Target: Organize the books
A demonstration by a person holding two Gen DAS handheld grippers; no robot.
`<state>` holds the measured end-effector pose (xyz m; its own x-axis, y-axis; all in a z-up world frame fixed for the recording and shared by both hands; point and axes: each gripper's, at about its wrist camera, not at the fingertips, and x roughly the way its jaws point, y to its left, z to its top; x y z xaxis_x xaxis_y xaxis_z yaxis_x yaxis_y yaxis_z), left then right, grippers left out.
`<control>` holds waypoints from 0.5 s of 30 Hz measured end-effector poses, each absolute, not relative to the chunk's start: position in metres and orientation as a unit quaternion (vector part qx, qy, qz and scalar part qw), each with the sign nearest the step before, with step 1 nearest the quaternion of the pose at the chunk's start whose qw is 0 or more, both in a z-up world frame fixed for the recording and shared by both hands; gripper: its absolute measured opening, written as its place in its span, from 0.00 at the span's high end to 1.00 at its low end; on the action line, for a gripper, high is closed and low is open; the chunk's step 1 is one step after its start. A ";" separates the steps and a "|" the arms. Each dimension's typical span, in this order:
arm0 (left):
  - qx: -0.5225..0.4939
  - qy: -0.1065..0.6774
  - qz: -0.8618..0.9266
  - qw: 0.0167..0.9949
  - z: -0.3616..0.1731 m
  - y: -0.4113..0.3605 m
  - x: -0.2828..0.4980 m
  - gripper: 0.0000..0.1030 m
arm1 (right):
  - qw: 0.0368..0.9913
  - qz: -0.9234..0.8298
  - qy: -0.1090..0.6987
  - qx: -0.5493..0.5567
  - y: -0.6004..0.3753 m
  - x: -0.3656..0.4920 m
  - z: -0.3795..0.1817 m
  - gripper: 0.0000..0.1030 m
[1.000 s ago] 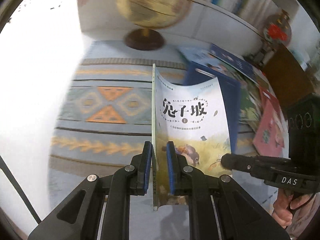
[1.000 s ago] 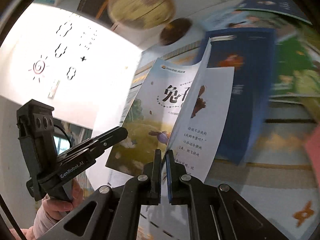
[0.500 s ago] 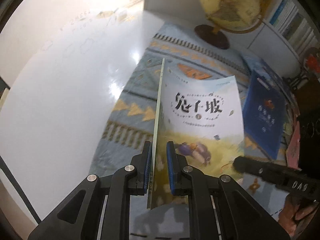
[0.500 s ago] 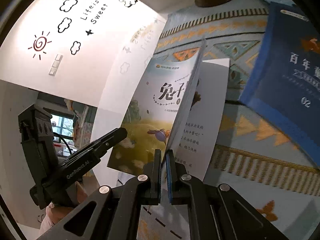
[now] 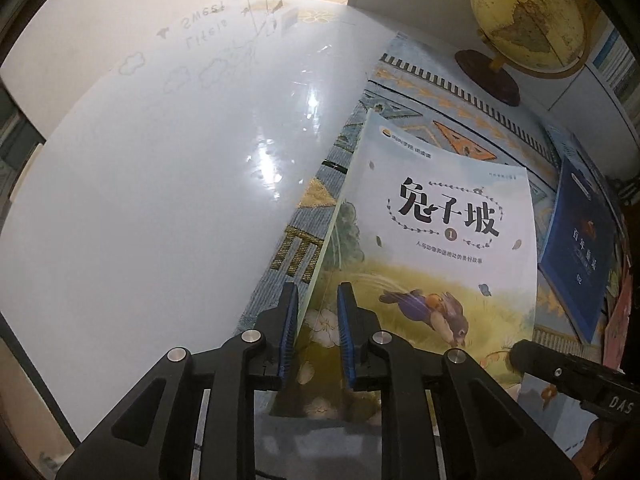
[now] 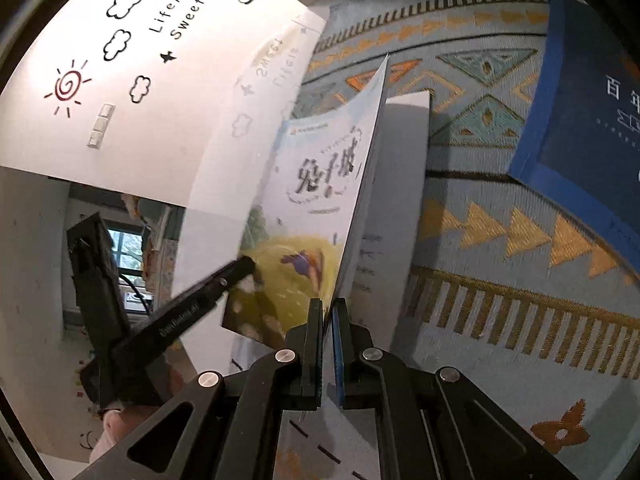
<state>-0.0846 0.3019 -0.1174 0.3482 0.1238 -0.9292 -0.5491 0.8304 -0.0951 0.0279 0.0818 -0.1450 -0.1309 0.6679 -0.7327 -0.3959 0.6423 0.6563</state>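
Observation:
The pale picture book (image 5: 440,240) with a rabbit on its cover lies tilted low over the patterned cloth (image 5: 416,80). Its spine edge runs between the fingers of my left gripper (image 5: 316,320). Those jaws are opening, and the pads stand a little apart from the book. My right gripper (image 6: 328,320) is shut on the opposite edge of the book (image 6: 316,216), with an inner page showing to its right. The right gripper's fingertip (image 5: 520,354) touches the cover's lower corner. The left gripper (image 6: 240,268) shows at the book's far side.
A dark blue book (image 5: 576,248) lies on the cloth to the right, also seen as the blue book (image 6: 580,120). A globe (image 5: 524,12) on a dark round base stands at the back. A glossy white tabletop (image 5: 160,200) stretches left. A person's hand (image 6: 116,424) holds the left gripper.
Both grippers have come down with the book toward the cloth, and the cover now lies flatter. The gap between the left jaws has widened.

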 end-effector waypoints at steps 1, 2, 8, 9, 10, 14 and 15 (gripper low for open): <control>-0.199 0.531 0.211 0.796 -0.118 0.302 -0.085 0.83 | 0.653 0.405 0.631 0.105 0.080 0.027 -0.146 0.96; -0.198 0.533 0.211 0.795 -0.118 0.302 -0.084 0.81 | 0.654 0.401 0.633 0.104 0.078 0.028 -0.147 0.95; -0.173 0.552 0.232 0.782 -0.130 0.302 -0.081 0.80 | 0.666 0.384 0.634 0.082 0.076 0.028 -0.151 0.94; -0.170 0.555 0.232 0.781 -0.132 0.301 -0.079 0.80 | 0.666 0.384 0.634 0.078 0.076 0.027 -0.152 0.94; -0.167 0.554 0.232 0.782 -0.132 0.301 -0.078 0.79 | 0.664 0.385 0.636 0.082 0.075 0.027 -0.152 0.94; -0.162 0.558 0.222 0.783 -0.131 0.294 -0.070 0.77 | 0.651 0.389 0.647 0.078 0.080 0.024 -0.157 0.94; -0.155 0.560 0.220 0.783 -0.131 0.291 -0.068 0.77 | 0.649 0.390 0.649 0.075 0.082 0.023 -0.158 0.94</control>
